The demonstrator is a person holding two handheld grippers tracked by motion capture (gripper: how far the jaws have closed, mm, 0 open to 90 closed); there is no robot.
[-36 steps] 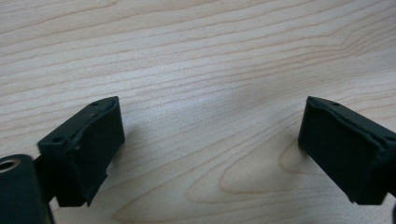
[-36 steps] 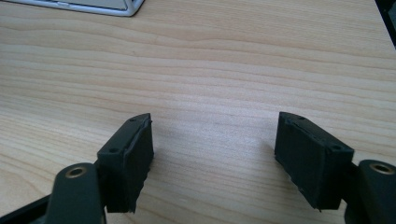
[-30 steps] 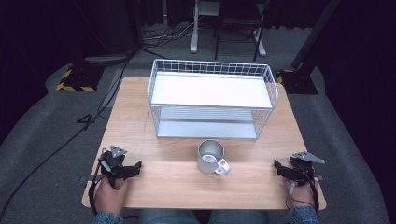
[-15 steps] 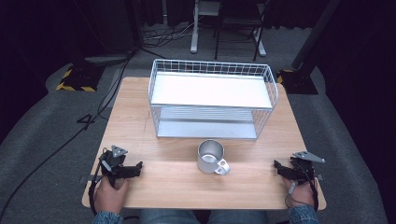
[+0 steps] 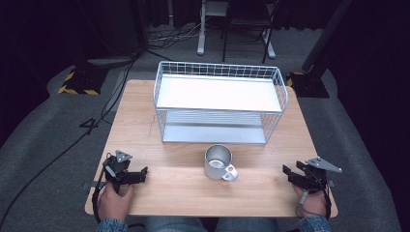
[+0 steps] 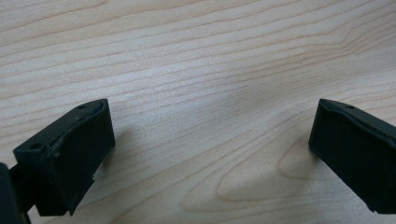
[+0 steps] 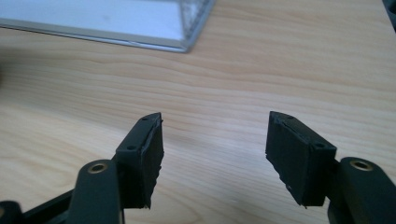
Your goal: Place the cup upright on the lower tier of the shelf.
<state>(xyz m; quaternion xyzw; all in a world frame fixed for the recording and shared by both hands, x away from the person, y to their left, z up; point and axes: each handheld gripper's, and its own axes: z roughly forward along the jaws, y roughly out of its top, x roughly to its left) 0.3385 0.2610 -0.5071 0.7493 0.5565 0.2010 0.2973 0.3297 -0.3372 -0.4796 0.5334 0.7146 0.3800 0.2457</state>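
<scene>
A shiny metal mug stands upright at the middle front of the wooden table, its handle turned to the front right. Behind it sits a white wire two-level rack. At the front left corner my left gripper rests on the table, open, with bare wood between its jaws. Near the front right corner lies my right gripper, also open and holding nothing. The rack's lower corner appears at the top of the right gripper view.
Grey carpet surrounds the table. Cables run across the floor at the left. Chair and stand legs are behind the table. A yellow-black striped base sits at the far left.
</scene>
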